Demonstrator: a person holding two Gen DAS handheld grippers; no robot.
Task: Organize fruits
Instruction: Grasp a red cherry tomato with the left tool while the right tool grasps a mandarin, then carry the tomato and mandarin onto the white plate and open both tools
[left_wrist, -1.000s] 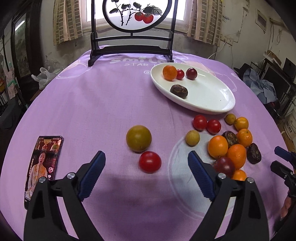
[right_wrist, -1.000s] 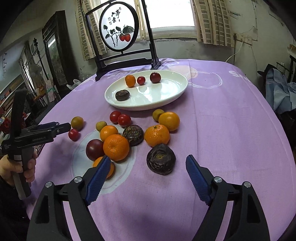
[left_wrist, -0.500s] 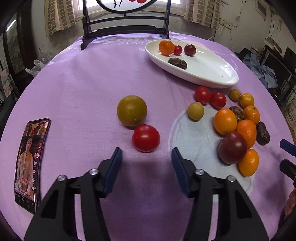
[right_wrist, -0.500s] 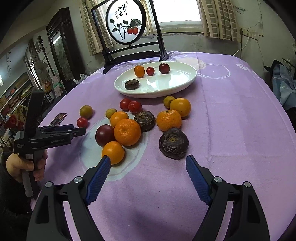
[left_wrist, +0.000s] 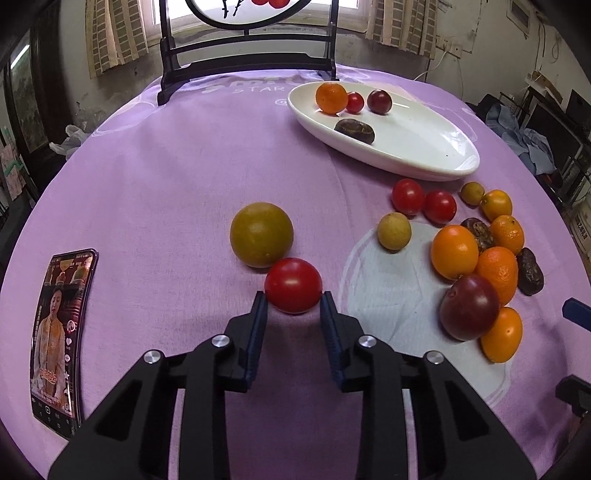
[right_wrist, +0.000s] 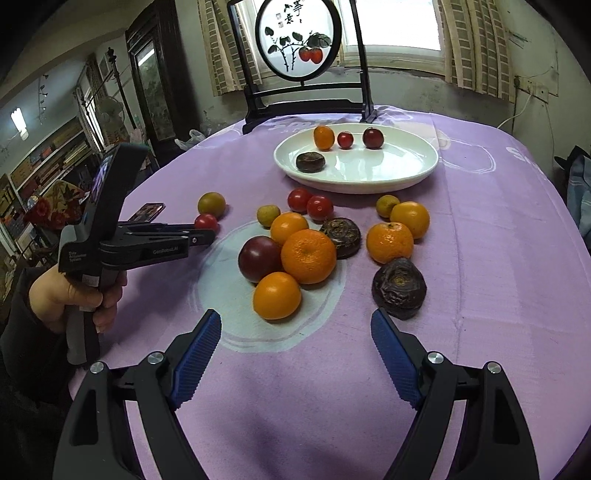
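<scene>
My left gripper (left_wrist: 293, 295) is shut on a red tomato (left_wrist: 293, 285) that rests on the purple tablecloth, right beside an olive-green round fruit (left_wrist: 261, 234). The same gripper (right_wrist: 208, 232) and tomato (right_wrist: 205, 222) show in the right wrist view. My right gripper (right_wrist: 295, 332) is open and empty, just short of an orange fruit (right_wrist: 277, 295) in a cluster of oranges, a dark plum (right_wrist: 259, 258) and a wrinkled dark fruit (right_wrist: 399, 288). A white oval plate (right_wrist: 406, 173) at the back holds an orange, a small tomato, a plum and a dark fruit.
A phone (left_wrist: 61, 332) lies at the table's left edge. A black-framed round screen (right_wrist: 299, 40) stands at the back of the table. Two more red tomatoes (left_wrist: 423, 201) and small yellow-green fruits (left_wrist: 394, 231) lie in front of the plate.
My left gripper has moved forward and closed its jaws onto the red tomato. My right gripper has stayed open and shifted slightly toward the fruit cluster.
</scene>
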